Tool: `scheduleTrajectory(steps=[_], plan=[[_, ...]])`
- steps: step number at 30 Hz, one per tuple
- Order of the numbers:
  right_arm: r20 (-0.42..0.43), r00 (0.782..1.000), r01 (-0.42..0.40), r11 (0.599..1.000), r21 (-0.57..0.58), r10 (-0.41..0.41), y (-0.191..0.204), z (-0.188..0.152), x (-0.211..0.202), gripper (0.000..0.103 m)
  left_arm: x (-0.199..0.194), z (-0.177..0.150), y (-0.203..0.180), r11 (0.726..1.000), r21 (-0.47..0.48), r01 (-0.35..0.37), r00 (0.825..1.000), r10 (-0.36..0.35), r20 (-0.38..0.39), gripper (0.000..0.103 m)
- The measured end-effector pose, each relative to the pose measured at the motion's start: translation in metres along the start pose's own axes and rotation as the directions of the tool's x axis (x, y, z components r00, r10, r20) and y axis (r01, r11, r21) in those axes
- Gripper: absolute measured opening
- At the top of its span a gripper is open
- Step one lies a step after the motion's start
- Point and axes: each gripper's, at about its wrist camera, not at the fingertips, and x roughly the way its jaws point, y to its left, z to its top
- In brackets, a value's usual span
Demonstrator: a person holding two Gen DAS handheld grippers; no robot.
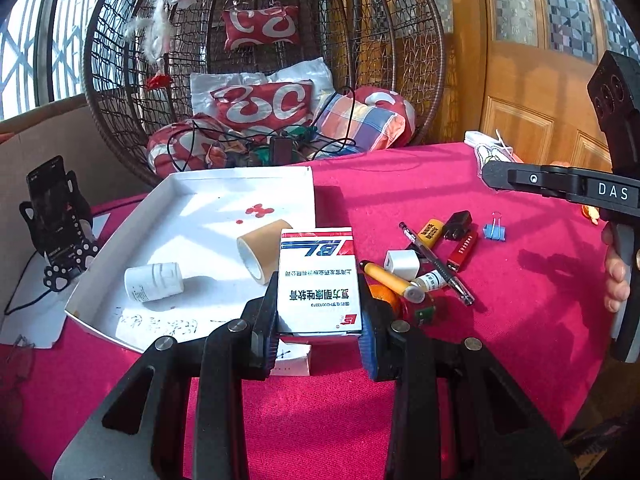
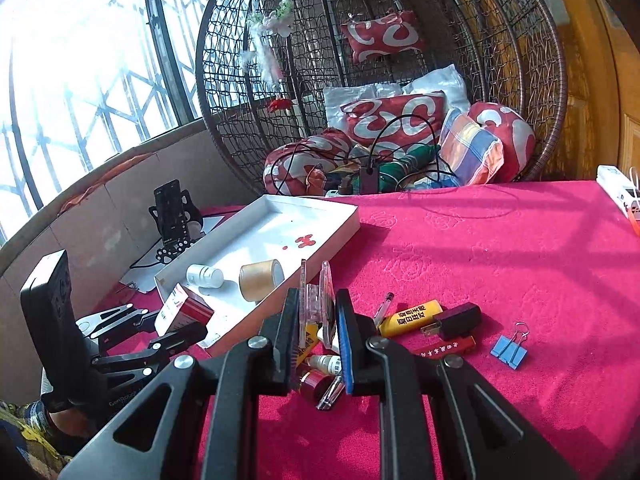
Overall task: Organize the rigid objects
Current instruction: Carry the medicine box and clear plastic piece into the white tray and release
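The worktop (image 1: 500, 320), covered in magenta cloth, carries a shallow white rectangular tray (image 1: 120, 312) at its left side, already holding a brown tape roll (image 1: 262, 250) and a small white pill bottle (image 1: 154, 282). The left tool (image 1: 320, 332) is clamped on a white cardboard medicine box with red and blue print (image 1: 318, 280), held above the tray's near right corner. The box is best carried well over the rim and lowered flat onto bare tray floor, clear of the roll, before release. The right tool (image 2: 318, 344) is closed on a clear plastic clip (image 2: 316, 300) above the loose pile of a yellow lighter (image 2: 408, 318), a black plug (image 2: 460, 320) and a blue binder clip (image 2: 509, 350). A gap should be kept between the two tools over the tray.
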Motion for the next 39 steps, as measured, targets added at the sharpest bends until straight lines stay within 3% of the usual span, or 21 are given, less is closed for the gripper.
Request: scheduleTrajectory(steps=[12, 19, 25, 30, 39], plan=[[-0.031, 0.998, -0.05, 0.998, -0.03, 0.049, 0.02, 0.016, 0.023, 0.016, 0.0, 0.005, 0.024, 0.998, -0.025, -0.064, 0.998, 0.064, 0.001, 0.032], [-0.063, 0.995, -0.081, 0.995, -0.053, 0.078, 0.036, 0.033, 0.05, 0.016, 0.006, 0.02, 0.05, 0.995, -0.098, -0.029, 1.0, 0.029, -0.007, 0.032], [-0.096, 0.991, -0.094, 0.994, -0.058, 0.088, 0.053, 0.049, 0.083, 0.016, 0.022, 0.04, 0.099, 0.975, -0.203, -0.095, 0.995, 0.097, -0.002, 0.032], [-0.137, 0.989, -0.07, 0.995, -0.067, 0.06, 0.068, 0.057, 0.123, 0.016, 0.058, 0.044, 0.137, 0.944, -0.303, -0.129, 0.991, 0.111, -0.075, 0.032], [-0.231, 0.973, 0.001, 0.998, -0.07, -0.017, 0.084, 0.048, 0.197, 0.016, 0.094, 0.03, 0.155, 0.909, -0.377, -0.177, 0.978, 0.12, -0.169, 0.032]])
